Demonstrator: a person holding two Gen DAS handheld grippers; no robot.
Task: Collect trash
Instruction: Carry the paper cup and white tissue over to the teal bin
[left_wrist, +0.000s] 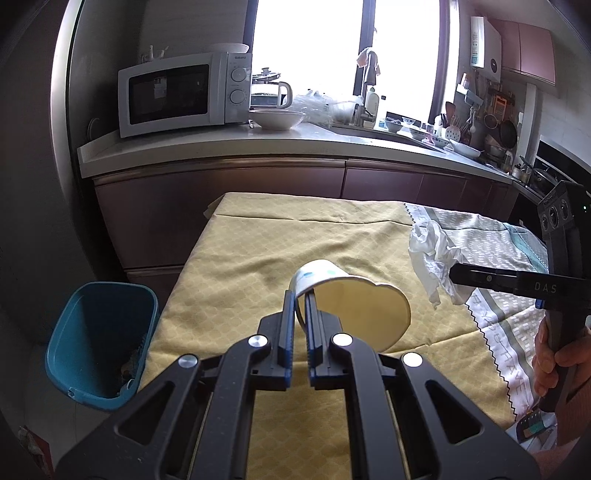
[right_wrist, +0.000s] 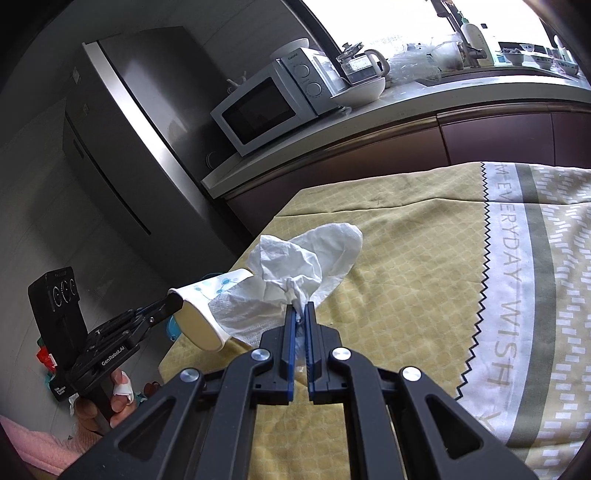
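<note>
A table draped in a yellow patterned cloth filled the middle of both views, with a grey-and-white printed cloth overlapping it at the right of the frame. Behind, along the upper part, ran a kitchen counter carrying a white microwave. A teal bin stood on the floor at lower left of the left wrist view, beside the table's edge and open at the top; judging from the task, that was where the trash belonged.

The left gripper, at centre frame, was clamped tight on the rim wall of a paper cup, held tilted above the cloth with its mouth toward the camera. The cup looked light and thin-walled, easily crushed; the rim seemed the firmest place to pinch.

The right gripper was closed on a twisted tail of a crumpled white tissue, which hung soft and limp above the table, just beside the cup. It would weigh almost nothing and could tear or slip free.

Nothing visible stood between the cup and the bin.
</note>
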